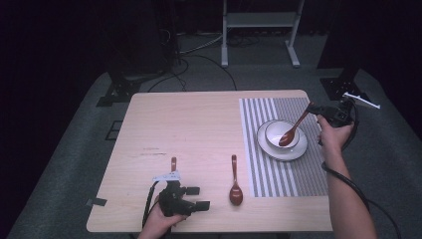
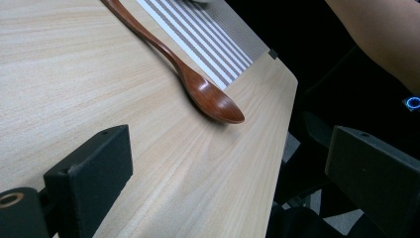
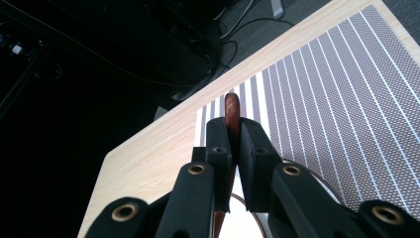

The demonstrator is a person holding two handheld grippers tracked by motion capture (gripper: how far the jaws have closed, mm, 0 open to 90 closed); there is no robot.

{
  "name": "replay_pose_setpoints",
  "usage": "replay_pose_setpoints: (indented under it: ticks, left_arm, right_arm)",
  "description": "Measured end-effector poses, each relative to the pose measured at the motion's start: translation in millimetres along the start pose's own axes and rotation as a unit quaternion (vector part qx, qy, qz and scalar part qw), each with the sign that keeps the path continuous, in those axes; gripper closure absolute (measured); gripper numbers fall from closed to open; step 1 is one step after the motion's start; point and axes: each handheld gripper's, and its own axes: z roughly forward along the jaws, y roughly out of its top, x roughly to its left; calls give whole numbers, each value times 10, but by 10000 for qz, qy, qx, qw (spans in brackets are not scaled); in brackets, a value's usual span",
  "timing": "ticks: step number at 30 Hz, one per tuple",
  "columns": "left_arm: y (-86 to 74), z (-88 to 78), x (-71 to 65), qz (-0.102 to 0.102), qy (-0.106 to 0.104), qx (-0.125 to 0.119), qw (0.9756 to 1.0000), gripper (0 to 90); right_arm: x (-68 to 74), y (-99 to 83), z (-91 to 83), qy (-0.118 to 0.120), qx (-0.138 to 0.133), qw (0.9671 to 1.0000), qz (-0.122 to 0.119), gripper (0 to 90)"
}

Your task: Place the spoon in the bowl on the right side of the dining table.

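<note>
The right claw (image 1: 314,108) is clamped on the handle end of a brown wooden spoon (image 1: 293,129), at the far right part of the counter (image 1: 199,129). In the right gripper view the 2 black jaws press flat against the handle, and its tip (image 3: 232,106) sticks up just past them. The spoon slopes down from the claw toward the counter's middle, and its scoop sits inside a white bowl (image 1: 274,130). The bowl stands on a white plate (image 1: 298,149), and the plate rests on a grey and white striped mat (image 1: 283,169) that covers the right side of the counter from the far edge almost to the near edge. A 2nd wooden spoon (image 1: 235,181) lies flat on the bare wood just beside the mat's left edge, scoop toward the near edge and handle pointing to the far edge. The left claw (image 1: 199,197) rests low near the near edge, left of the middle, with its jaws spread wide and nothing between them; in the left gripper view they frame bare wood, with the scoop of that 2nd spoon (image 2: 213,96) lying ahead of them and well apart. A 3rd brown handle (image 1: 173,163) shows just beyond the left claw, its lower part hidden by the gripper.
</note>
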Motion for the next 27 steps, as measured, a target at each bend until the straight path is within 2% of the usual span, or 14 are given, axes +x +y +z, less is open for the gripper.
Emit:
replay_pose_setpoints:
  ticks: [12,24,27]
  left_arm:
    - [-1,15,11,-7,2,14,10000,31]
    - [-6,17,8,-3,0,0,10000,31]
    - [-7,15,8,4,-2,-2,10000,31]
  right_arm:
    - [-125,-74,102,-11,54,10000,82,835]
    - [-237,-157,162,84,168,9997,173,819]
    - [-271,-165,158,156,251,9993,213,749]
